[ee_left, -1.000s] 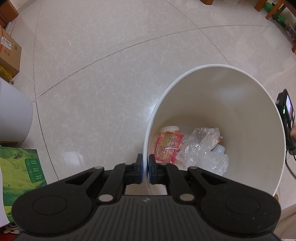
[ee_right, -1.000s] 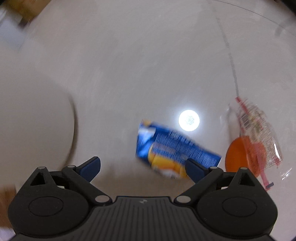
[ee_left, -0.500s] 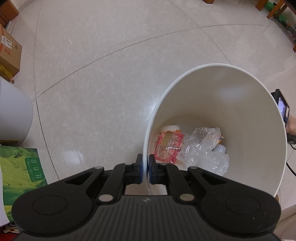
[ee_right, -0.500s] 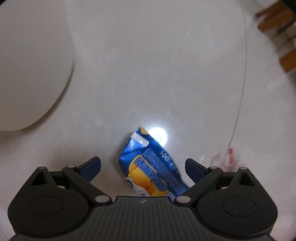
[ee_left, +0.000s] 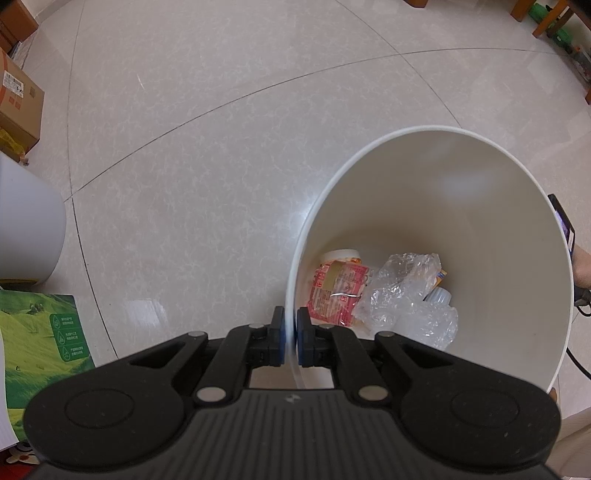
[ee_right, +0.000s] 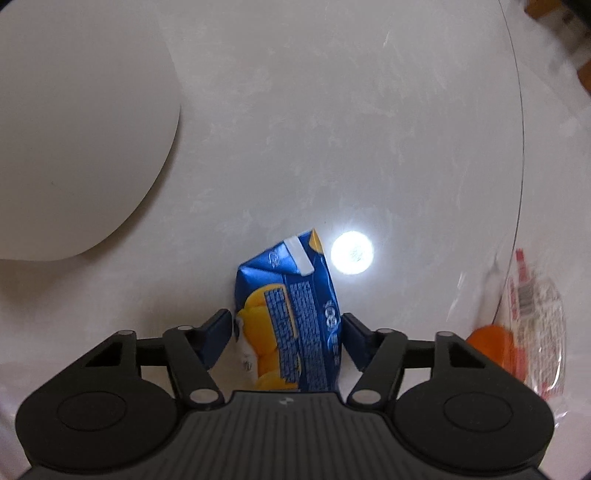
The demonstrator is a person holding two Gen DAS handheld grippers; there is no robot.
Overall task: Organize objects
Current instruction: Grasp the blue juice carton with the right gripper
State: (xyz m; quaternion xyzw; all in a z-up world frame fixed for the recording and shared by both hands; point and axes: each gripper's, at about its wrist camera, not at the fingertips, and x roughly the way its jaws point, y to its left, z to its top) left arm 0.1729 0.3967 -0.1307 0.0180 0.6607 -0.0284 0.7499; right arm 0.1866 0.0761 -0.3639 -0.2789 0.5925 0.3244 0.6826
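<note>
My left gripper [ee_left: 290, 341] is shut on the near rim of a white bin [ee_left: 517, 229] and holds it tilted. Inside lie a red wrapper [ee_left: 334, 293], crumpled clear plastic [ee_left: 402, 295] and a white cup [ee_left: 340, 254]. In the right wrist view, a blue and yellow carton [ee_right: 291, 317] lies on the floor between the fingers of my right gripper [ee_right: 286, 334]. The jaws stand close on both sides of the carton, and I cannot tell whether they press it. The bin's white outer wall [ee_right: 74, 129] fills the upper left.
A clear wrapper with red print [ee_right: 535, 325] and an orange round thing [ee_right: 495, 343] lie right of the carton. A cardboard box [ee_left: 18, 99], a white container [ee_left: 26, 221] and a green carton [ee_left: 40, 332] stand at the left. Wooden furniture legs [ee_left: 546, 18] are far right.
My right gripper has come down over the blue carton, and its jaws have narrowed around it. The left gripper and the bin have hardly moved.
</note>
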